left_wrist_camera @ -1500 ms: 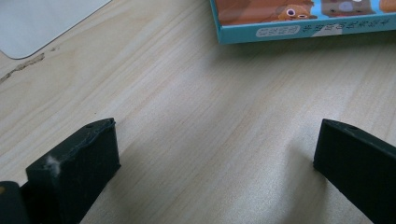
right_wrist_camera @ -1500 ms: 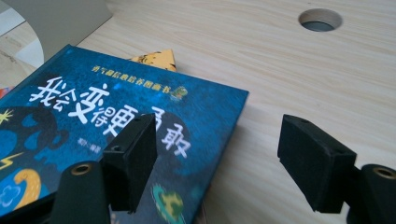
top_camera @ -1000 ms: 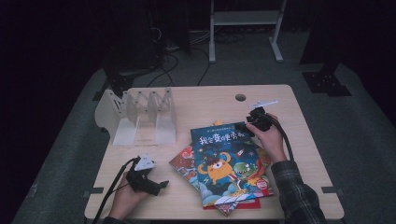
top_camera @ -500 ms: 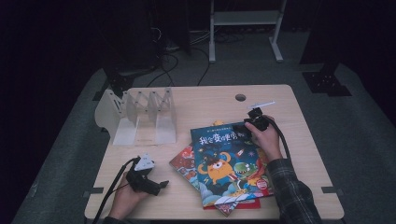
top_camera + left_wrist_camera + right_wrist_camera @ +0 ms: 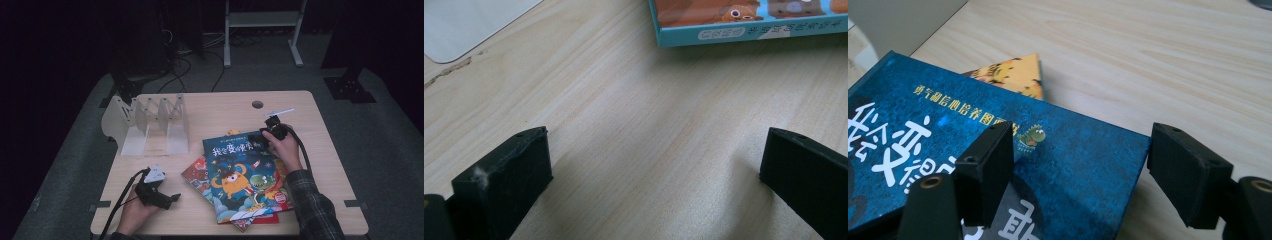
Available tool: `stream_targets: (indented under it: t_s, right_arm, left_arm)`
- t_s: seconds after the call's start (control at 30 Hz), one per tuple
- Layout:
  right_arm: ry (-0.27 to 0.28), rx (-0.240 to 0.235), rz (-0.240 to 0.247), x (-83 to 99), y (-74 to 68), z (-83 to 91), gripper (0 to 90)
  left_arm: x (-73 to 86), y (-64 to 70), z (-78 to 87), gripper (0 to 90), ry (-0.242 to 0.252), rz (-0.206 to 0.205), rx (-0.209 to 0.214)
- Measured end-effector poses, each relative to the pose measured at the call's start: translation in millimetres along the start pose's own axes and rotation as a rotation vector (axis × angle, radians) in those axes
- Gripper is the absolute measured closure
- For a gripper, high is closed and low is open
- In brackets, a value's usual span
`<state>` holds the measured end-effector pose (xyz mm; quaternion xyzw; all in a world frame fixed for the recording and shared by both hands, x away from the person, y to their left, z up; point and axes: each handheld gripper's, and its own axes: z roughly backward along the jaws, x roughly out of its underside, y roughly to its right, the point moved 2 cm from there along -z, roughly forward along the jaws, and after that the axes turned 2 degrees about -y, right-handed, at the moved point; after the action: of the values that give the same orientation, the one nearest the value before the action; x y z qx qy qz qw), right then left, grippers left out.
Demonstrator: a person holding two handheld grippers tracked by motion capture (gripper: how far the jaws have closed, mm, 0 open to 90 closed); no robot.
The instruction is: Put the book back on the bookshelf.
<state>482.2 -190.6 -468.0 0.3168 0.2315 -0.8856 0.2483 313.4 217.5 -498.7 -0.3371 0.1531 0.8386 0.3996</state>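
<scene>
A blue picture book (image 5: 239,175) with an orange monster on its cover tops a fanned pile of books on the wooden table (image 5: 220,110). My right gripper (image 5: 256,140) is at that book's far right corner. In the right gripper view it (image 5: 1080,150) is open, with one jaw over the blue cover (image 5: 923,125) and the other past the book's edge over the wood. A yellow book's corner (image 5: 1018,75) sticks out beneath. My left gripper (image 5: 171,197) rests open near the front left, over bare wood (image 5: 654,150), with a teal-edged book (image 5: 744,20) ahead of it.
A white slotted book rack (image 5: 150,125) stands at the back left of the table; its base (image 5: 469,20) reaches into the left gripper view. A small round hole (image 5: 257,104) lies in the tabletop behind the books. Dark floor surrounds the table.
My right gripper has slid a little toward the person and left, onto the blue book's corner. The left gripper has stayed put.
</scene>
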Motion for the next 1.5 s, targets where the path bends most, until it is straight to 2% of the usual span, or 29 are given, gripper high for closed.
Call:
stream_targets:
  t_s: [0.23,0.27,0.57,0.83,0.87,0.97,1.2,1.27,1.3,1.47,1.5]
  right_arm:
    - [-0.032,-0.006,0.051,-5.7,-13.8,-5.0,26.8]
    - [-0.045,-0.025,0.057,-6.9,-18.7,-7.3,27.0]
    - [-0.064,-0.069,0.095,-10.7,-36.5,-16.9,27.3]
    - [-0.068,-0.052,0.116,-11.2,-40.6,-16.5,26.6]
    - [-0.067,-0.035,0.142,-11.5,-42.8,-15.4,26.9]
    - [-0.068,-0.033,0.156,-11.8,-45.4,-14.7,28.0]
    - [-0.075,-0.068,0.17,-11.6,-51.4,-16.9,29.1]
    - [-0.075,-0.096,0.174,-11.6,-54.3,-17.9,30.6]
    - [-0.081,-0.112,0.178,-11.7,-58.4,-19.0,30.6]
    - [-0.089,-0.123,0.204,-12.5,-66.8,-22.3,30.5]
    - [-0.096,-0.139,0.216,-12.8,-72.1,-23.9,30.9]
  left_arm:
    - [0.0,-0.1,0.1,0.0,-0.001,-0.001,0.0]
    - [0.0,0.0,0.0,0.0,0.0,0.0,0.0]
    - [0.0,0.0,0.0,0.0,-0.001,0.0,0.0]
    - [0.0,0.0,0.0,0.0,0.0,0.0,0.0]
    - [0.0,0.0,0.0,0.0,0.0,0.0,0.0]
    - [0.0,-0.1,0.0,0.0,-0.001,-0.001,0.0]
    - [0.0,-0.1,0.0,0.0,0.0,-0.001,0.0]
    - [0.0,-0.1,0.0,0.0,-0.001,-0.001,0.0]
    - [0.0,-0.1,0.1,0.0,-0.002,-0.001,0.0]
    - [0.0,0.0,0.0,0.0,0.0,0.0,0.0]
    - [0.0,-0.1,0.1,0.0,-0.001,-0.001,0.0]
